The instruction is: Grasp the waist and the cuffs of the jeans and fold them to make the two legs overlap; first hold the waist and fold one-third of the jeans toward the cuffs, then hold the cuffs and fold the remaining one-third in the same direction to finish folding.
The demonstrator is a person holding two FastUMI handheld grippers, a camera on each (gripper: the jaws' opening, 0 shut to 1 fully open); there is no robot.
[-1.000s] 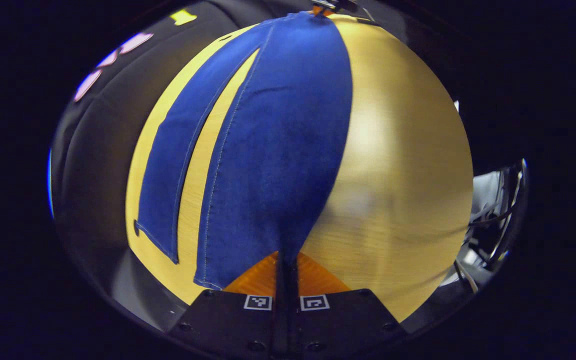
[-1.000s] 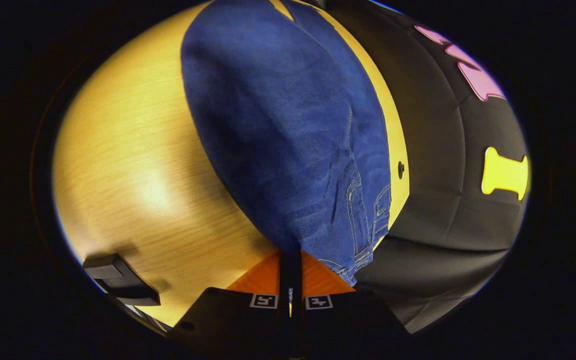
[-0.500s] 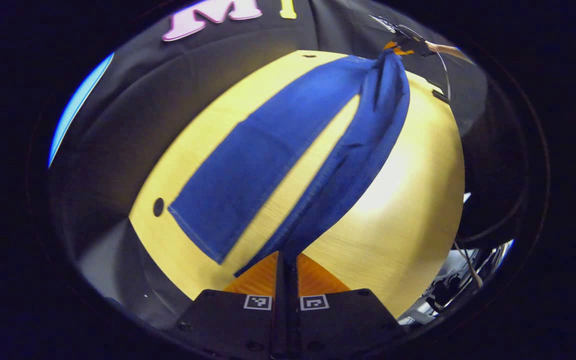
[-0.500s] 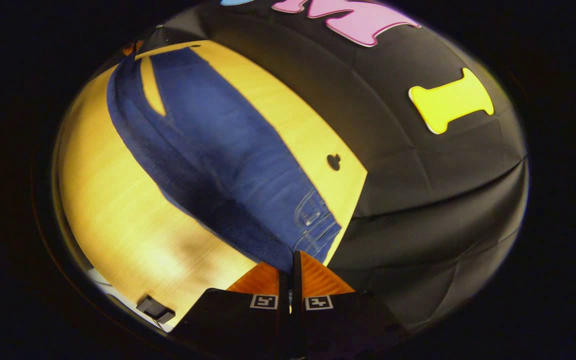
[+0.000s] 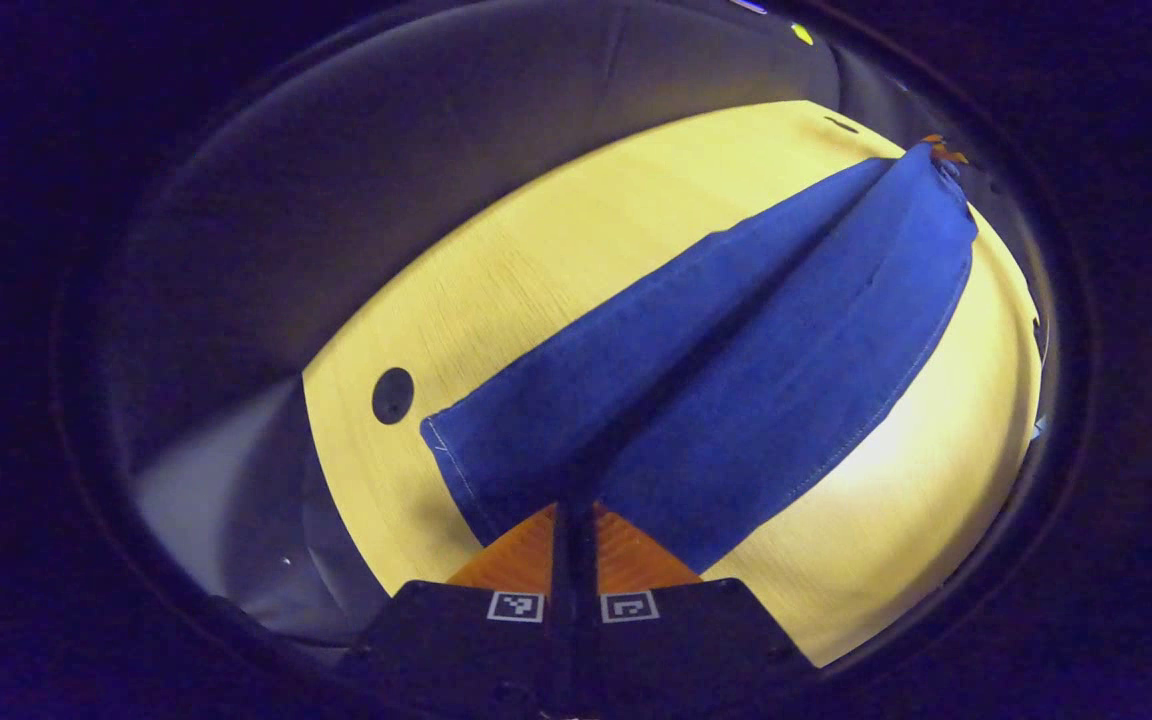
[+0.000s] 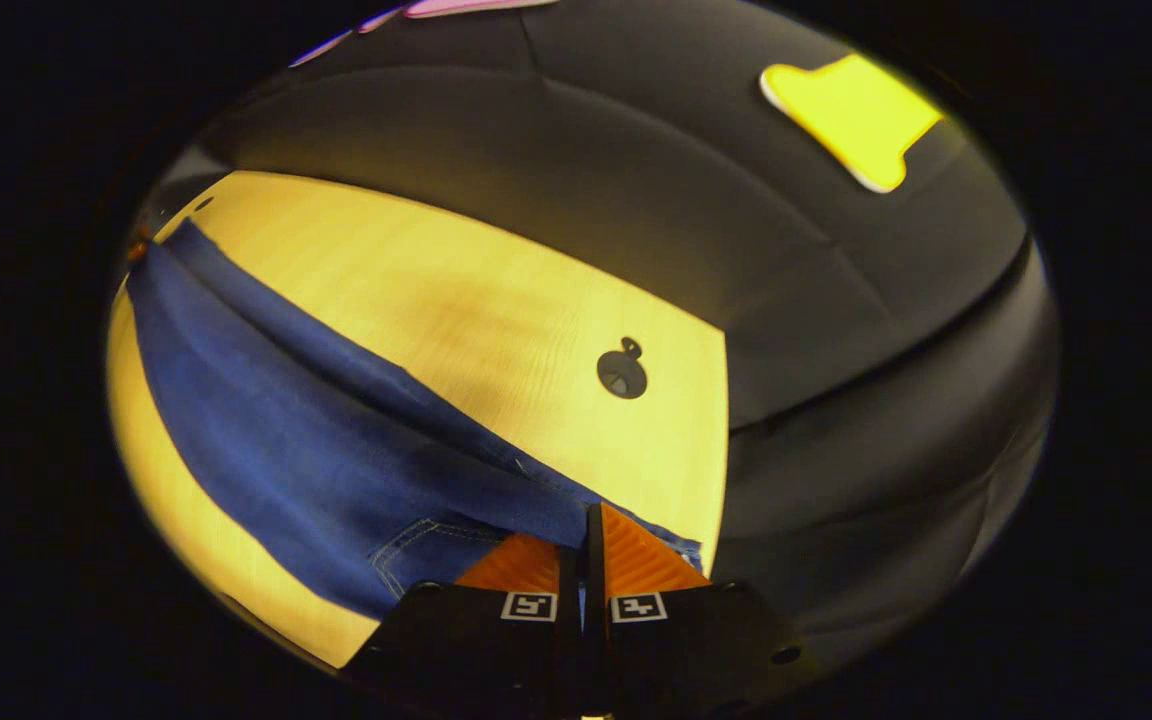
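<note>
Wooden table (image 5: 536, 260), both grippers seemingly pinching jeans (image 5: 736, 370), legs nearly overlapped

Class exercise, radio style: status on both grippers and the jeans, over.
Left gripper shut on cuff end, right gripper shut on waist end. Jeans one leg over the other on table. Nothing in the way.

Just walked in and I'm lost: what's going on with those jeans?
A person holds a tool in each hand and is folding blue jeans on a wooden table. The left tool is shut on the cuff end; the right tool is shut on the waist end, by a pocket. The lifted leg is nearly over the other, with some of the lower leg showing. The folds in thirds aren't started.
</note>
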